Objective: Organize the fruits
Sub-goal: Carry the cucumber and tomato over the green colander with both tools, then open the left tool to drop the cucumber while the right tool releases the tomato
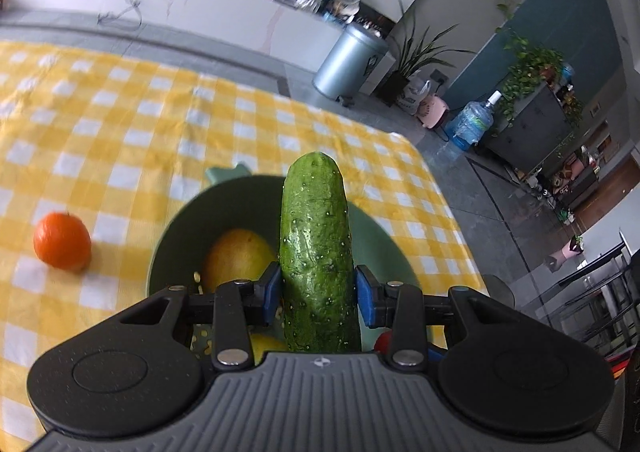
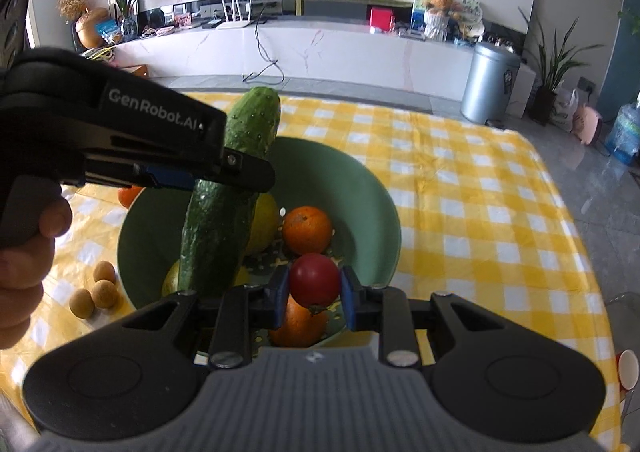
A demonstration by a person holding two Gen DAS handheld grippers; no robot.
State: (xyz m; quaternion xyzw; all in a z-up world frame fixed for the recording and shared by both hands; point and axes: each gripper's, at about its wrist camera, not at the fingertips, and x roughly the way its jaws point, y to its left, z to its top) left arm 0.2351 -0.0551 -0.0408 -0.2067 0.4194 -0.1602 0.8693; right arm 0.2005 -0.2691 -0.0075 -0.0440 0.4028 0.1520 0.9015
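Note:
My left gripper is shut on a green cucumber, held lengthwise over the green bowl. In the right wrist view the same cucumber hangs tilted above the bowl, with the left gripper clamped across its middle. My right gripper is shut on a red tomato just above the bowl's near side. Inside the bowl lie two oranges, a yellow fruit and a mango-like fruit. One orange sits on the cloth left of the bowl.
A yellow-and-white checked cloth covers the table. Three small brown longans lie left of the bowl. A person's hand holds the left gripper. Beyond the table's right edge are grey floor, a metal bin and plants.

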